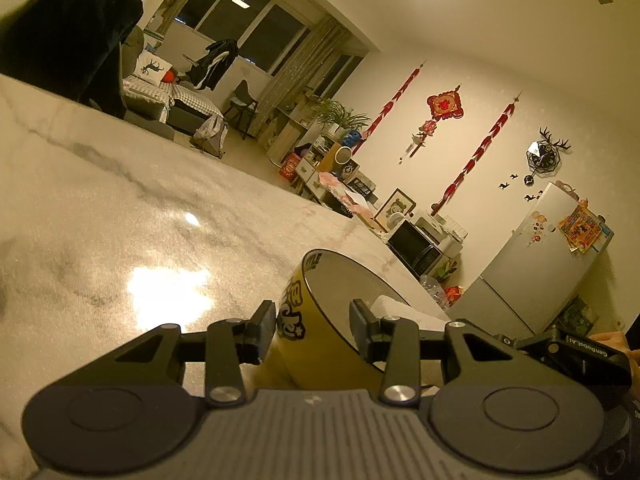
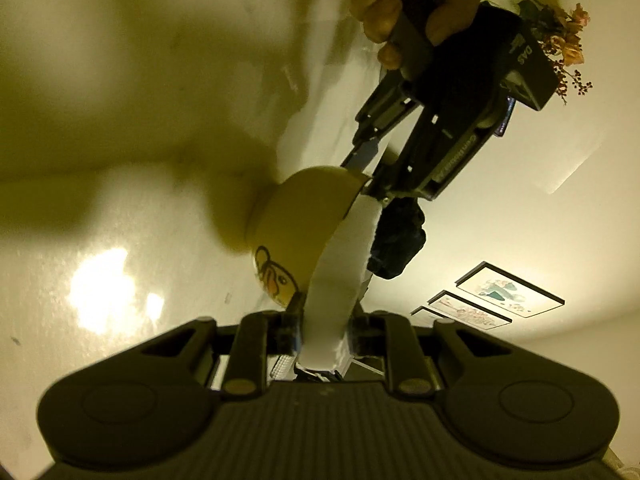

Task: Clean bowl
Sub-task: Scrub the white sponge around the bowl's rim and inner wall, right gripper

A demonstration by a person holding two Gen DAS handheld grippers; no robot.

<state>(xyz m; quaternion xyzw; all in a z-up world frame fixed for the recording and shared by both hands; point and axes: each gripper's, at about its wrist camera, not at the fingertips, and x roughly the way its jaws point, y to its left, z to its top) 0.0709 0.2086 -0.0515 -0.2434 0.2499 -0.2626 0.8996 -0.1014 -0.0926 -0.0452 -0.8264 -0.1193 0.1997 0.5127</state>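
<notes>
- Left wrist view: my left gripper (image 1: 312, 330) has its fingers pinching the wall of the one yellow bowl (image 1: 320, 320), tilted at lower centre of the frame over the marble tabletop (image 1: 120, 200); a slack pinch could let the rim slide out
- Right wrist view: my right gripper (image 2: 320, 340) has its fingers pressed onto one white cloth (image 2: 340, 264), lying against the bowl's rim at centre; pushing hard may twist the bowl loose
</notes>
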